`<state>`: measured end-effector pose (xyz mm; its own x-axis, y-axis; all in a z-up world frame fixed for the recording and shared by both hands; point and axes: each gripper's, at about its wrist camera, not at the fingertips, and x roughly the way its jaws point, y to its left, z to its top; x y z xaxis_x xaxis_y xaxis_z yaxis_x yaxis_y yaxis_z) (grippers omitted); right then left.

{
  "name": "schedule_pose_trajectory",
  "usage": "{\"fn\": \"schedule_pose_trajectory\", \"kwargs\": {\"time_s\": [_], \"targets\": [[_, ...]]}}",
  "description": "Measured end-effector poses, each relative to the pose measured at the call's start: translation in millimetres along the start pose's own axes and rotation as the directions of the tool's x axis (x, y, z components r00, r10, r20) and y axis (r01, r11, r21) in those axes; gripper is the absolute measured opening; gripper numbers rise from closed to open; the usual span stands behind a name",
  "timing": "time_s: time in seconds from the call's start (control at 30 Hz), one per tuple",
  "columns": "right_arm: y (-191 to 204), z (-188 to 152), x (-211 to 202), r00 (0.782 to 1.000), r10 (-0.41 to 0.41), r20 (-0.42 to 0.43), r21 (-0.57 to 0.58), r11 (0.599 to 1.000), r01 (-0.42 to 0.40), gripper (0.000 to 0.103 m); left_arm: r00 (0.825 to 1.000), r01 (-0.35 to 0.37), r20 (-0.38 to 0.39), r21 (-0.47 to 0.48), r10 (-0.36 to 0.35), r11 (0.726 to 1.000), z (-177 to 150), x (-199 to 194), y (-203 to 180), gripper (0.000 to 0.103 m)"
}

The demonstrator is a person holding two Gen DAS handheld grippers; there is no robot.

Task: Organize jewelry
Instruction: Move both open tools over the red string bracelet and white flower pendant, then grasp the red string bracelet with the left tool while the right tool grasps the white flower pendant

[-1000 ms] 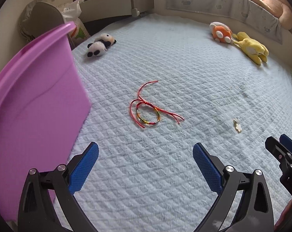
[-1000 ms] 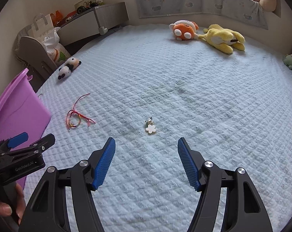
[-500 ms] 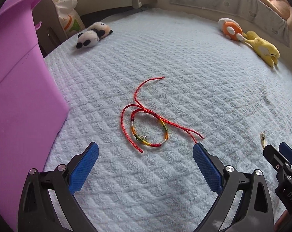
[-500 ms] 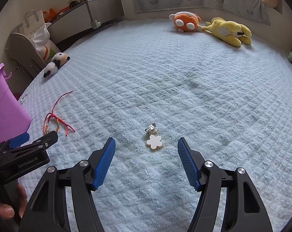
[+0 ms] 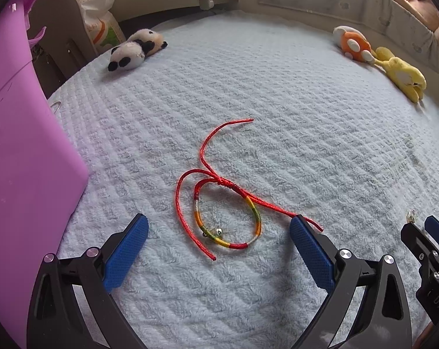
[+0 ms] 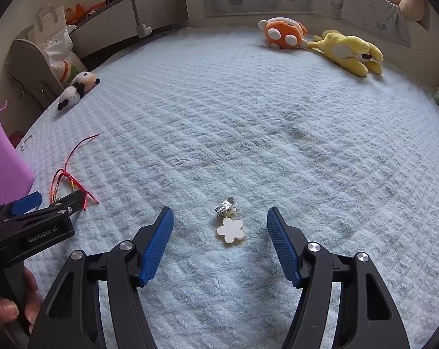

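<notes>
You are only starting; your left hand-held gripper (image 5: 219, 241) is spread around the red braided cord bracelet (image 5: 226, 218) lying on the pale quilted bed (image 5: 277, 101); your right hand-held gripper (image 6: 220, 232) is spread around the white flower-shaped clip earring (image 6: 229, 226); nothing is lifted toward the purple plastic bin (image 5: 24, 145) yet.

Red cord bracelet (image 5: 226, 218) — multicoloured woven band, small bell, loose ends splayed, flat on bed. Earring (image 6: 229, 226) — white flower charm, silver clip, lying flat, well apart.
</notes>
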<state>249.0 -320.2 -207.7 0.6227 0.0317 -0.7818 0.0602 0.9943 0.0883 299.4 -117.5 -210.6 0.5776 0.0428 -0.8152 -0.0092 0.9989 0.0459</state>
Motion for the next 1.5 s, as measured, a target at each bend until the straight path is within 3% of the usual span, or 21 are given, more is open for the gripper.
{"fn": "schedule_pose_trajectory", "kwargs": {"time_s": [0.37, 0.67, 0.83, 0.93, 1.0, 1.1, 1.5], "targets": [[6, -1, 16, 0.999, -0.03, -0.014, -0.04, 0.999, 0.03, 0.063, 1.0, -0.002, 0.007, 0.026, 0.002, 1.0, 4, 11, -2, 0.097], [13, -3, 19, 1.0, -0.011, -0.01, -0.08, 0.997, 0.011, 0.045, 1.0, 0.007, 0.004, 0.03, -0.007, 1.0, 6, 17, -4, 0.095], [15, -3, 19, 1.0, -0.002, -0.015, -0.085, 0.996, 0.001, 0.037, 1.0, 0.026, 0.006, 0.032, -0.026, 0.999, 1, 10, -3, 0.08], [18, -3, 18, 1.0, 0.002, -0.015, -0.098, 0.995, -0.003, 0.029, 0.999, 0.031, 0.017, 0.033, -0.032, 0.999, -3, 5, -3, 0.06], [19, -3, 17, 1.0, 0.005, -0.014, -0.097, 0.995, -0.007, 0.027, 0.999, 0.029, 0.027, 0.046, -0.031, 0.999, -4, 1, -5, 0.034], [18, -3, 15, 1.0, 0.01, -0.012, -0.092, 0.996, -0.011, 0.02, 0.998, 0.045, 0.034, 0.067, -0.048, 0.997, -5, -3, -6, 0.015], [16, -12, -2, 0.999, 0.035, -0.023, -0.08, 0.996, -0.036, 0.019, 0.996, 0.09, -0.004, 0.066, -0.09, 0.994, -21, -24, 2, 0.015]]}}
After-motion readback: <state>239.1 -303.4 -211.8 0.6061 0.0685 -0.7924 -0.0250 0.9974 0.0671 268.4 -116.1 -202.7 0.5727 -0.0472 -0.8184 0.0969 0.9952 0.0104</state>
